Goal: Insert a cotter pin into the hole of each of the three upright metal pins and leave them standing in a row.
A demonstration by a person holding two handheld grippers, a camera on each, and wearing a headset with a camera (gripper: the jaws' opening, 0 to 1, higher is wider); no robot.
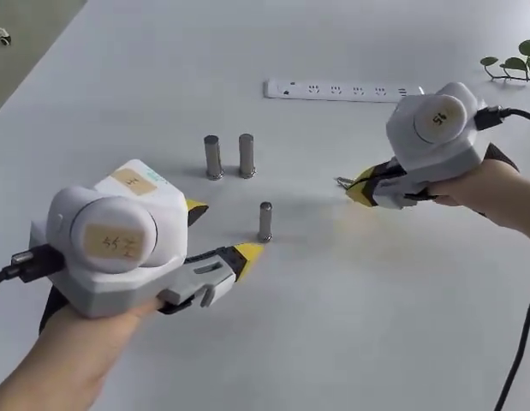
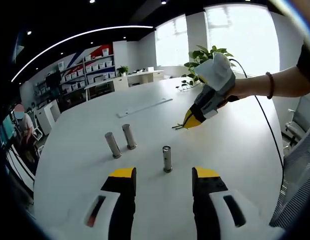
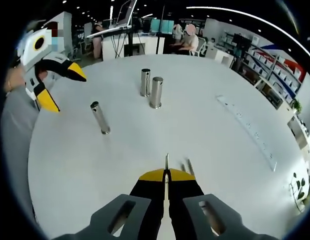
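The cotter pin [image 3: 166, 161] pokes straight forward from the tips of the right gripper [image 3: 166, 175], whose fingers [image 3: 153, 176] are pressed together on its back end. That grip leaves the thin front end free, which I judge suits threading it into a hole. Ahead of those fingers and off to their left, the lone metal pin [image 3: 100, 118] stands upright on the counter [image 3: 205, 130], well apart from the cotter pin's tip. Further ahead, a second metal pin [image 3: 145, 82] and a third metal pin [image 3: 156, 92] stand just beside each other.

The left gripper [image 2: 164, 174] is empty, with its fingers spread wide. The lone metal pin rises just ahead of the gap between them. That looks like a stance for closing on the pin and steadying it while the cotter pin goes in. The cross-holes are too small to make out, and I see no cotter pin in any of the three yet. A power strip [image 1: 346, 90] lies on the counter far beyond the pair.
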